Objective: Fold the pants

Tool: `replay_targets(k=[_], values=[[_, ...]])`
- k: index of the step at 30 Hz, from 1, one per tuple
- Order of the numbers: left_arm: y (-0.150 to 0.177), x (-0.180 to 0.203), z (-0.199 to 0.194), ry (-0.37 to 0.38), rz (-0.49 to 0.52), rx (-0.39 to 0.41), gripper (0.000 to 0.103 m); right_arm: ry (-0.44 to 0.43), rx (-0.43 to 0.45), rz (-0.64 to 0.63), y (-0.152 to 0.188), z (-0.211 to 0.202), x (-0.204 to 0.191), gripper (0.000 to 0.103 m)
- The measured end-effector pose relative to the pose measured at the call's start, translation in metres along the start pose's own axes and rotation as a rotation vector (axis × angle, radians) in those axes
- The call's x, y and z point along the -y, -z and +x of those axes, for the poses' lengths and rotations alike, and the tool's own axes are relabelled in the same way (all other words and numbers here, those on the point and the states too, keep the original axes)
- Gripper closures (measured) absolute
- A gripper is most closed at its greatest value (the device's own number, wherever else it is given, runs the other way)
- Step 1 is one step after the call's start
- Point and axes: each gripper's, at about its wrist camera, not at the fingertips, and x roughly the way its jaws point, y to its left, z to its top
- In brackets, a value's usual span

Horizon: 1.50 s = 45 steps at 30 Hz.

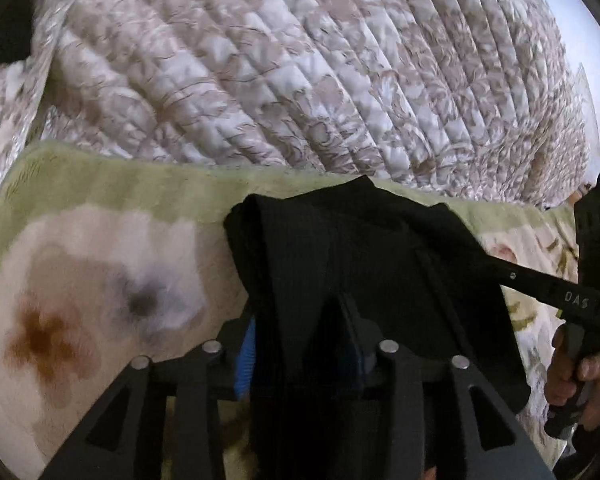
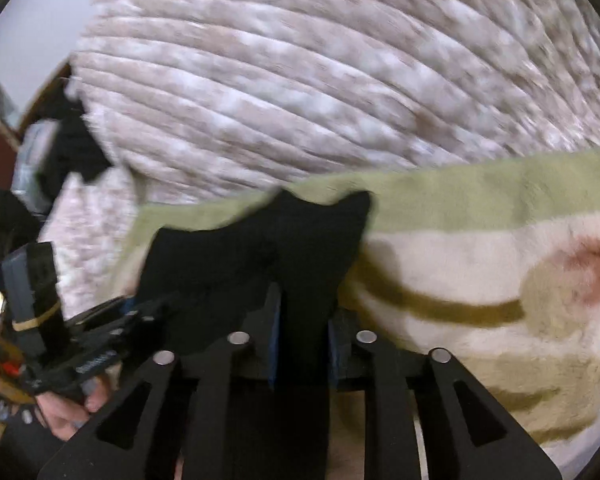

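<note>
We see both grippers, left and right, fingers grasping the black pants side by side, fabric extending forward over the green-bordered blanket.

Matte black left gripper with blue-padded fingers, silver rivets; right gripper identical.

The pants drape over the left gripper, hiding its fingertips, so its grip cannot be told. In the right wrist view the pants likewise cover the right gripper tips. The quilt there is smeared by motion blur. Clutter at the left rim is too blurred to name. The blanket is cut off at both frames' lower edges.
</note>
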Motion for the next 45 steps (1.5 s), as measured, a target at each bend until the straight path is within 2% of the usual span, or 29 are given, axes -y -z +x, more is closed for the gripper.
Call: replay_targets(k=[4,7,9,13,16,19,24,29,35,40,42,45], values=[[0.002,-0.004,-0.021,-0.08,-0.007,0.04,0.062,0.062,0.057,-0.064,0.008,-0.023,-0.004,0.078],[0.006,0.006,-0.043,-0.094,-0.003,0.066,0.064,0.082,0.092,-0.109,0.018,-0.041,-0.017,0.078],[0.011,0.018,-0.058,-0.087,0.02,0.073,0.064,0.056,0.092,-0.14,0.027,-0.045,-0.027,0.081],[0.038,0.039,-0.074,-0.087,0.05,0.062,0.064,0.066,0.025,-0.21,0.06,-0.041,-0.044,0.083],[0.055,0.046,-0.063,-0.13,0.055,-0.01,0.065,0.12,-0.058,-0.23,0.078,-0.028,-0.044,0.084],[0.062,0.051,-0.079,-0.142,0.05,0.012,0.065,0.097,-0.034,-0.206,0.08,-0.049,-0.05,0.084],[0.075,0.069,-0.12,-0.192,0.076,0.082,0.065,0.096,0.003,-0.254,0.091,-0.088,-0.068,0.084],[0.089,0.074,-0.137,-0.234,0.056,0.119,0.065,0.09,0.06,-0.294,0.113,-0.115,-0.086,0.084],[0.098,0.072,-0.139,-0.216,0.046,0.118,0.065,0.105,0.063,-0.298,0.118,-0.11,-0.086,0.084],[0.11,0.059,-0.136,-0.181,0.027,0.074,0.065,0.115,0.06,-0.245,0.119,-0.108,-0.075,0.082],[0.116,0.057,-0.134,-0.154,0.029,0.054,0.065,0.121,0.049,-0.223,0.124,-0.107,-0.071,0.077],[0.126,0.06,-0.132,-0.158,0.043,0.04,0.065,0.116,0.028,-0.203,0.135,-0.106,-0.068,0.077]])
